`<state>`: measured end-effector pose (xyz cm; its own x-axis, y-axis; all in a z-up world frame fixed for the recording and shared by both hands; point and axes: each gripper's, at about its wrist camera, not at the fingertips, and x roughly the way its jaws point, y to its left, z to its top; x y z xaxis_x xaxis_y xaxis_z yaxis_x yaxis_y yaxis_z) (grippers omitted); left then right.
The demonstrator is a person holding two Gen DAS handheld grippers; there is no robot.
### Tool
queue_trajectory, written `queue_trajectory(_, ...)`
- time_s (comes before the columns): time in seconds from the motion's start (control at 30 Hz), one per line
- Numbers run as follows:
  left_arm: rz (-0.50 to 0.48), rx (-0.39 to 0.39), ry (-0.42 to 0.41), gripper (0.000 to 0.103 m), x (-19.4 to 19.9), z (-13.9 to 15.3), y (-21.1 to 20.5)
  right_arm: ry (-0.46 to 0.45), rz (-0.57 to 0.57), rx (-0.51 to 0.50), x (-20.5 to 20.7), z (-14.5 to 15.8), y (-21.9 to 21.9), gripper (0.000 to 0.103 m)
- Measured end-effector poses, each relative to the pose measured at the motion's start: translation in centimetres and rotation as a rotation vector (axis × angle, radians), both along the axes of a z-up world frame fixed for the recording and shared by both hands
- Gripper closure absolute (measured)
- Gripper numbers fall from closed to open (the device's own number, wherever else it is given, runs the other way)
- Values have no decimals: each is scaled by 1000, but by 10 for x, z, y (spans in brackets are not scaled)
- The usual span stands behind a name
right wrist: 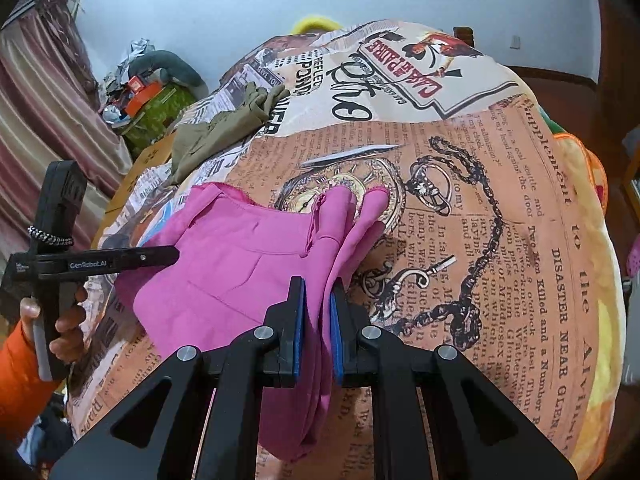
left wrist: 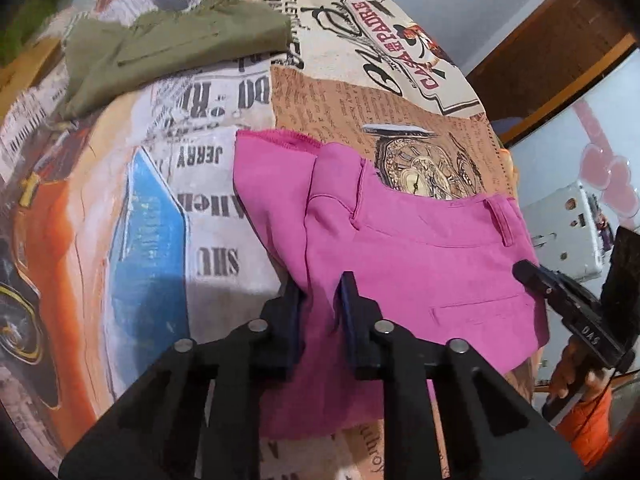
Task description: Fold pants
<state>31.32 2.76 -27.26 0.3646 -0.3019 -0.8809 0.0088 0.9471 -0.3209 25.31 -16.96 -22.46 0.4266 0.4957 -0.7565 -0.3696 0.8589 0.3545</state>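
Bright pink pants [left wrist: 420, 256] lie partly folded on a bed cover printed like old newspapers [left wrist: 216, 240]. My left gripper [left wrist: 320, 288] is shut on a fold at the pants' near left edge, and pink cloth fills the gap between its fingers. In the right wrist view the pants [right wrist: 240, 264] bunch up towards my right gripper [right wrist: 318, 288], which is shut on a thick gathered fold between its blue pads. Each gripper shows in the other's view: the left one [right wrist: 172, 255] at the pants' left edge, the right one [left wrist: 524, 272] at their right edge.
Olive green pants [left wrist: 176, 48] lie folded at the far side of the bed, also seen as a heap [right wrist: 216, 132]. A clutter pile [right wrist: 148, 92] and a curtain [right wrist: 40, 100] stand to the left. A hand in an orange sleeve [right wrist: 24, 356] holds the left gripper.
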Motion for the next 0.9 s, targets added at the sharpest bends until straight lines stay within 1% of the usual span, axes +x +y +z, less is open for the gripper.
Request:
queue_trajectory(0.1, -25, 54, -40, 89, -4, 14, -7, -4, -5, 19, 1, 4, -1, 93)
queue_trajectory(0.2, -44, 108, -99, 91, -12, 37, -11, -19, 0, 31, 1, 13, 0, 93)
queue_trajectory(0.27, -46, 137, -152, 91, -18, 58, -9, -39, 7, 38, 1, 22, 3, 93)
queue_trajectory(0.4, -29, 144, -223, 91, -20, 98, 5, -84, 27, 62, 5, 44, 12, 93)
queue_trajectory(0.5, -3, 151, -274, 91, -17, 128, 21, -145, 54, 72, 12, 70, 27, 93)
queue_trajectory(0.6, 31, 177, -330, 91, -9, 154, 39, -207, 81, 67, 23, 94, 46, 93)
queue_trajectory(0.77, 78, 220, -387, 91, 12, 175, 71, -291, 120, 50, 48, 124, 82, 93)
queue_trajectory(0.9, 117, 235, -411, 91, 33, 178, 101, -321, 144, 45, 74, 136, 112, 93)
